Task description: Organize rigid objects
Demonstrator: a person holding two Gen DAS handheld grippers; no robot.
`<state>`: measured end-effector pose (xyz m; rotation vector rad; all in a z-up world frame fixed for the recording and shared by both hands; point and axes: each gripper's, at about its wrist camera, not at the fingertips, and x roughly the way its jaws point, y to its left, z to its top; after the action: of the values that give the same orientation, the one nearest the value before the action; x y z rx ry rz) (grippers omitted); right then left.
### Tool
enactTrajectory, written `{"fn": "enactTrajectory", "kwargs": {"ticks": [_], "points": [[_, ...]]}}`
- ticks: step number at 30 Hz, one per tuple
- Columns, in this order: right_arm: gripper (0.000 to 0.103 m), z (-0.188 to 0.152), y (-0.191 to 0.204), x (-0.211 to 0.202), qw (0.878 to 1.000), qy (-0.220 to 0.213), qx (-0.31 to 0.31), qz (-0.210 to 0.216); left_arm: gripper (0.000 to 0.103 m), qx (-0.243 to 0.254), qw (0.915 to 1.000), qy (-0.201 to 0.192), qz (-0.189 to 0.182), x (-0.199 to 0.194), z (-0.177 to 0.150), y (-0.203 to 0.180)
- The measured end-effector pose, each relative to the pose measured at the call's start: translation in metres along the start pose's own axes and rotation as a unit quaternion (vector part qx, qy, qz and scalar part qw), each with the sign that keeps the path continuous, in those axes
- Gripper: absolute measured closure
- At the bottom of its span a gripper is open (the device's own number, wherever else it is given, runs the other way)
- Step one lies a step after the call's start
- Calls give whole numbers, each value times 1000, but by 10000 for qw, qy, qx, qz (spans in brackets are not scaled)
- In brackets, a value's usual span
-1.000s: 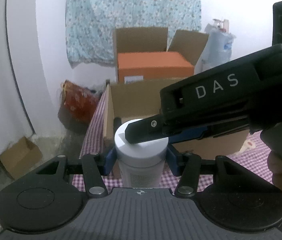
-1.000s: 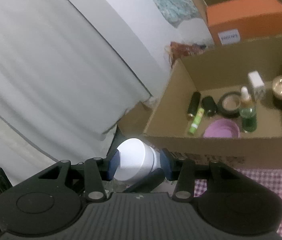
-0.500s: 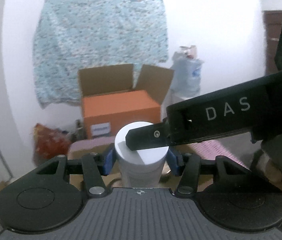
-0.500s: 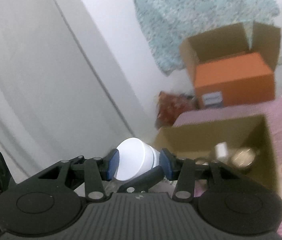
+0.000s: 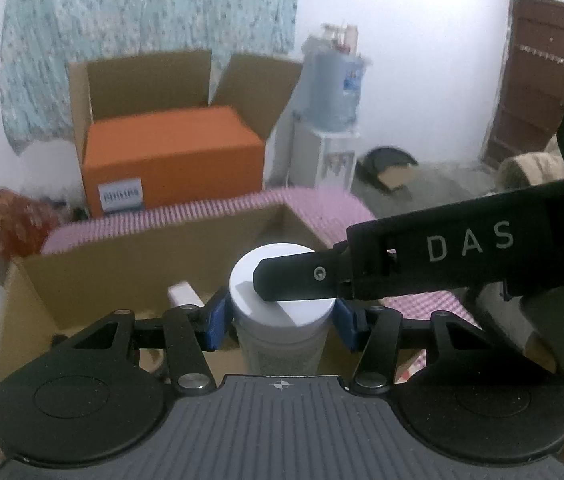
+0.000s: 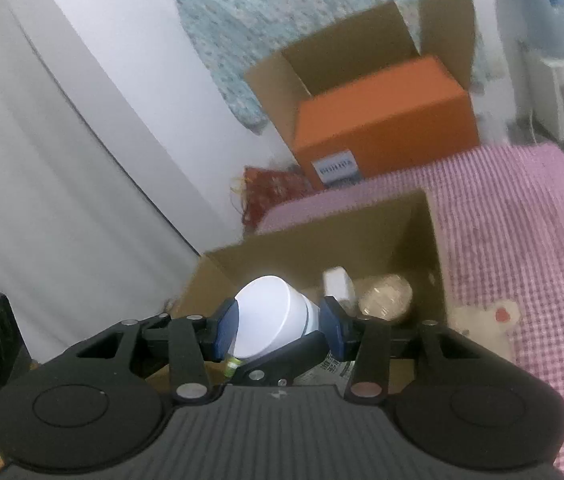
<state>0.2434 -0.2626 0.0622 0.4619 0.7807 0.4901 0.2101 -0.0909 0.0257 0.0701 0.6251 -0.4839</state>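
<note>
A white-lidded jar (image 5: pixel 282 300) with a pale printed body is held up between both grippers. My left gripper (image 5: pixel 280 320) is shut on it just below the lid, its blue pads (image 5: pixel 216 318) on either side. My right gripper (image 6: pixel 280 326) is shut on the white lid (image 6: pixel 270 316) and reaches in from the right in the left wrist view, one black finger (image 5: pixel 297 280) lying across the lid. An open cardboard box (image 5: pixel 142 248) stands right behind the jar on the pink chequered tablecloth (image 6: pixel 521 220). Inside it are a small white box (image 6: pixel 337 284) and a gold-topped jar (image 6: pixel 385 294).
An orange box (image 5: pixel 170 160) sits in an open carton behind the table. A water dispenser (image 5: pixel 333 92) and a brown door (image 5: pixel 537 92) are at the back right. A white curtain (image 6: pixel 42 160) hangs on the left, and a red bag (image 5: pixel 14 220) lies by the wall.
Both grippers have carried the jar sideways together, still gripping it. The views swung to the right, and the cardboard box now lies directly behind the jar.
</note>
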Motion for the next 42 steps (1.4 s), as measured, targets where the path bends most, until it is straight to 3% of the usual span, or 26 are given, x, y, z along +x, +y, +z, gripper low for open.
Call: {"fn": "enactTrajectory", "kwargs": {"ticks": [13, 16, 20, 25, 29, 34, 38, 42], "points": [[53, -16, -33, 31, 9988, 403, -13, -290, 49, -153, 9972, 703, -198, 41, -16, -1], [52, -15, -37, 29, 9989, 381, 38, -262, 45, -83, 9975, 679, -193, 42, -15, -5], [48, -14, -38, 19, 9993, 250, 129, -247, 26, 29, 9983, 564, -120, 35, -12, -10], [46, -15, -35, -9, 9996, -88, 262, -106, 17, 62, 9991, 401, -93, 11, -11, -13], [35, -23, -24, -41, 9987, -391, 316, -45, 3, 38, 9998, 87, -168, -23, -15, -14], [21, -40, -9, -83, 9964, -786, 304, 21, 0, 11, 9998, -154, -124, -68, -23, -14], [6, -56, 1, -106, 9950, -960, 270, 32, 0, -157, 9994, -250, 188, -95, -27, -9], [3, -77, 10, -120, 9957, -897, 217, 14, 0, -303, 9955, -188, 873, -110, -31, -10]]}}
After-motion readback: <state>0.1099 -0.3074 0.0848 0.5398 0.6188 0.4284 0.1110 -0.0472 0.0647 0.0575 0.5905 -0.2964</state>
